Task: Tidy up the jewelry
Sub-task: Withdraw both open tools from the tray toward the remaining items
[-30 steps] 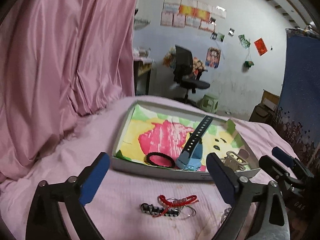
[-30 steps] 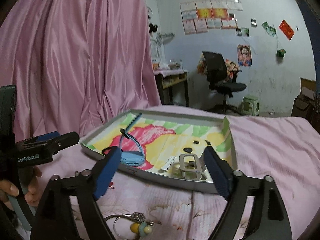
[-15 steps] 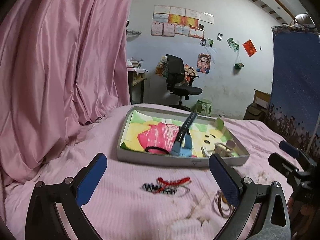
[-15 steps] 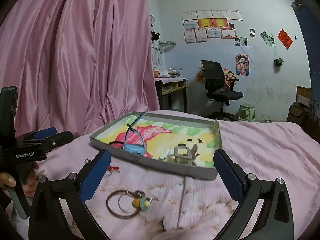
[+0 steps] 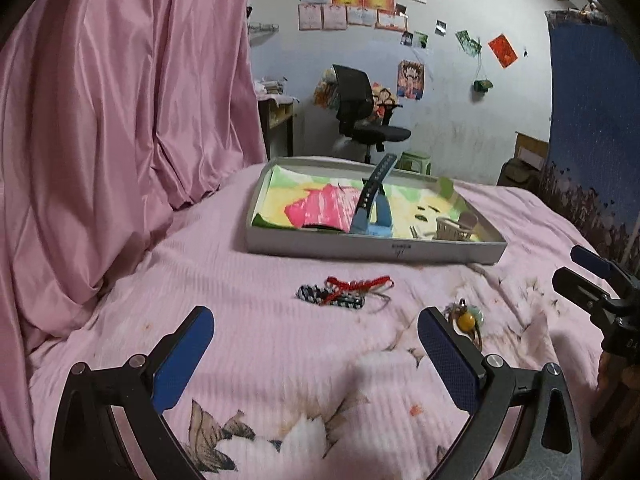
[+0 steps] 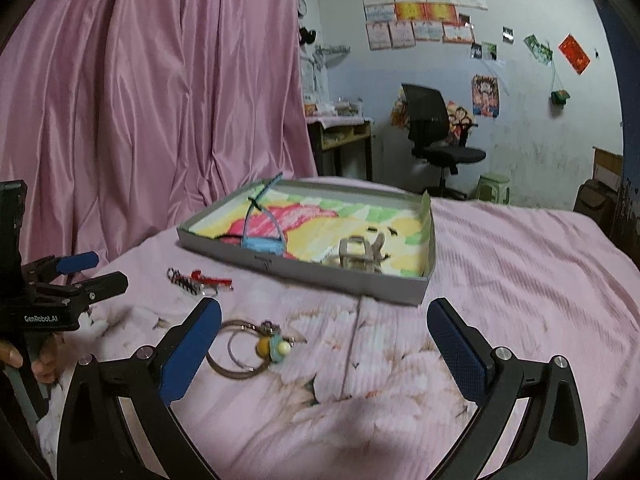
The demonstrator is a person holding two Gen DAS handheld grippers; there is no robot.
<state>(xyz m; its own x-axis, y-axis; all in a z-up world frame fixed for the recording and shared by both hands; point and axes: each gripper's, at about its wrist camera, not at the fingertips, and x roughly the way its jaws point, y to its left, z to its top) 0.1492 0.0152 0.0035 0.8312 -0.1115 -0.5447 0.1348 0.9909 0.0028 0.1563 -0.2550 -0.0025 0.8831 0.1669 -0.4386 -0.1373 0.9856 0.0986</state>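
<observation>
Distance is the change: both grippers have pulled back from the tray (image 5: 372, 249) across the last second, so that it now lies well ahead of them and more of the pink bed (image 5: 260, 344) shows between. That likely means the last drop-off is finished and a fresh pickup is next.

Left gripper (image 5: 316, 356) is wide open and empty, touching nothing; the red bracelet (image 5: 358, 283) and the checked band (image 5: 330, 296) lie tangled together ahead of it, between it and the tray. Right gripper (image 6: 324, 344) is equally wide and empty; the rings (image 6: 244, 350) with their yellow and pale beads lie just beside its left finger, on the bed. Inside the tray sit a watch (image 5: 374, 204), a black band (image 5: 322, 227) and a beige clip (image 5: 456, 228).
</observation>
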